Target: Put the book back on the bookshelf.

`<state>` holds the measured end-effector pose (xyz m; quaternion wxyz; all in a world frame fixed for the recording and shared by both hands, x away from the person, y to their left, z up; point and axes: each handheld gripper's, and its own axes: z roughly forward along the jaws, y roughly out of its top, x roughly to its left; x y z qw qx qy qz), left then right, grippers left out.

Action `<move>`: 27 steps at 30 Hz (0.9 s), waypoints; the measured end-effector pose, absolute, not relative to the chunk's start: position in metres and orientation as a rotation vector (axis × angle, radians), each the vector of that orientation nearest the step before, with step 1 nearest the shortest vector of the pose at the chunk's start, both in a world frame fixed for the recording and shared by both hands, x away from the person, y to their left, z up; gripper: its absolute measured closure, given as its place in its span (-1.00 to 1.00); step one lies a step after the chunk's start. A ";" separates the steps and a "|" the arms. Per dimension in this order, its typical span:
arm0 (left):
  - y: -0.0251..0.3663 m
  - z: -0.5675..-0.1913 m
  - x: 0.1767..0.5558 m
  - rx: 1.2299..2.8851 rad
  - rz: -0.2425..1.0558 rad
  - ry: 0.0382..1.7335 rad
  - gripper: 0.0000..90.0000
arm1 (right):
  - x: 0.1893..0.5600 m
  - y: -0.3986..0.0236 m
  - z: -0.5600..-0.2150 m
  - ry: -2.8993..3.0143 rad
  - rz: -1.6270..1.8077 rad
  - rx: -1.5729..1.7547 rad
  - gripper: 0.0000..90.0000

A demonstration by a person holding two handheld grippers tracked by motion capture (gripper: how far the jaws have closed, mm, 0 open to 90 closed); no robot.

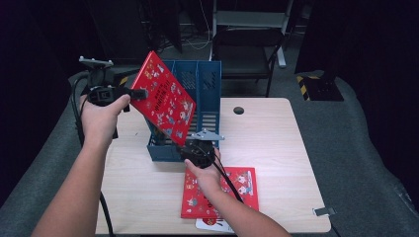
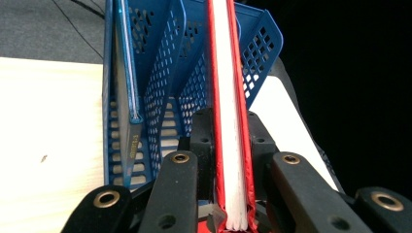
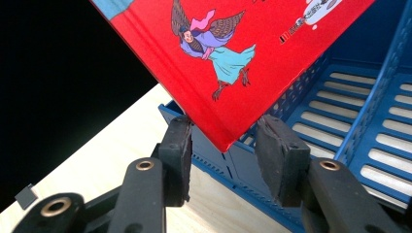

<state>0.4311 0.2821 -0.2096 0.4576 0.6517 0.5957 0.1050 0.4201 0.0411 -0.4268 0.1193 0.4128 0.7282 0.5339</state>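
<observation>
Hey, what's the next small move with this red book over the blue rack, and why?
Probably close the right tool on the red book's lower corner: it sits between open jaws, while the left tool grips the book tilted above the blue file rack.

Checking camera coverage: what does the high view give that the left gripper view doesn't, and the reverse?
High view alone: the left gripper clamping the tilted red book at its upper edge, the right gripper at the book's lower corner, and a second red book flat on the table. Left gripper view alone: the held book's white page edge squeezed between the jaws, and a thin blue book standing in the rack's end slot. Both: the red book, the blue file rack and the table.
</observation>
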 end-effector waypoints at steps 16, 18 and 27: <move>0.275 -0.205 0.434 1.607 0.315 1.516 0.74 | 0.436 0.043 -0.426 2.142 1.577 1.228 0.31; 0.274 -0.206 0.435 1.603 0.312 1.525 0.74 | 0.437 0.043 -0.426 2.142 1.575 1.238 0.31; 0.267 -0.211 0.443 1.610 0.322 1.557 0.73 | 0.446 0.041 -0.430 2.151 1.531 1.245 0.31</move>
